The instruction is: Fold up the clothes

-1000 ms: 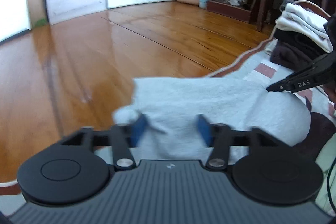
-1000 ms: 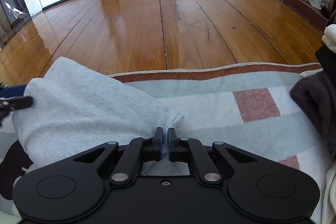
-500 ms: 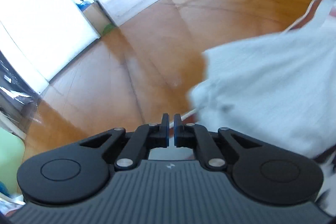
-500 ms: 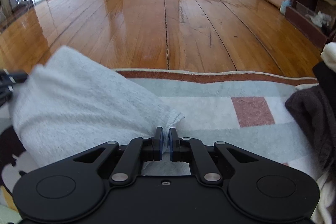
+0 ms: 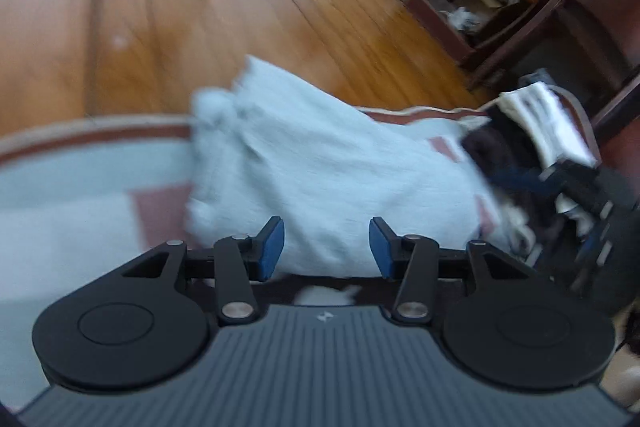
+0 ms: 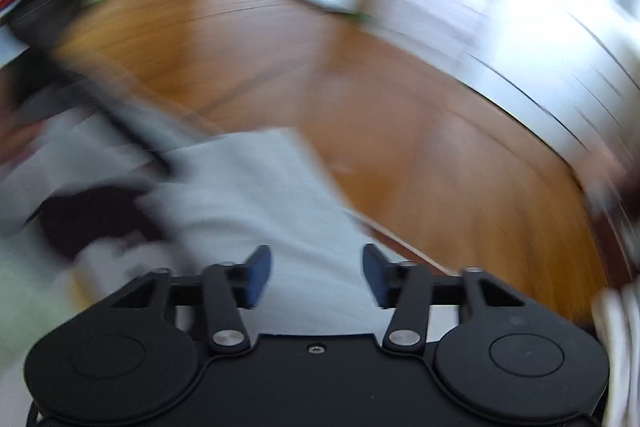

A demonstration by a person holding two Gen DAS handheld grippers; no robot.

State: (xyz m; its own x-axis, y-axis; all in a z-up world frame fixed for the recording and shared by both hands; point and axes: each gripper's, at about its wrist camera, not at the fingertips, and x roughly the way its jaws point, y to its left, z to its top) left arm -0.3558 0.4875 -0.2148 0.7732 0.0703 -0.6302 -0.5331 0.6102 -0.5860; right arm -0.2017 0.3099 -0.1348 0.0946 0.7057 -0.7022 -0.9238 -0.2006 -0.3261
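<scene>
Left wrist view: a clothes pile (image 5: pixel 540 131) is seen beyond the grey garment (image 5: pixel 332 171) on the rug (image 5: pixel 60 187). The garment is framed just ahead of both spread, empty grippers, left (image 5: pixel 326 247) and right (image 6: pixel 316 277).

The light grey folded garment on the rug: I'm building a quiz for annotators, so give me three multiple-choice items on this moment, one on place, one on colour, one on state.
1. Where does the light grey folded garment lie?
A. on the patterned rug, its far end over the wooden floor
B. on a chair
C. inside the pink case

2. What colour are the pads on the left gripper?
A. red
B. blue
C. white

3. How does the right gripper stand?
A. shut on the garment
B. shut on nothing
C. open, holding nothing

Answers: 1 A, the left wrist view shows it across the rug's red border. 2 B, both pads show blue. 3 C, its fingers stand wide apart above the cloth.
</scene>
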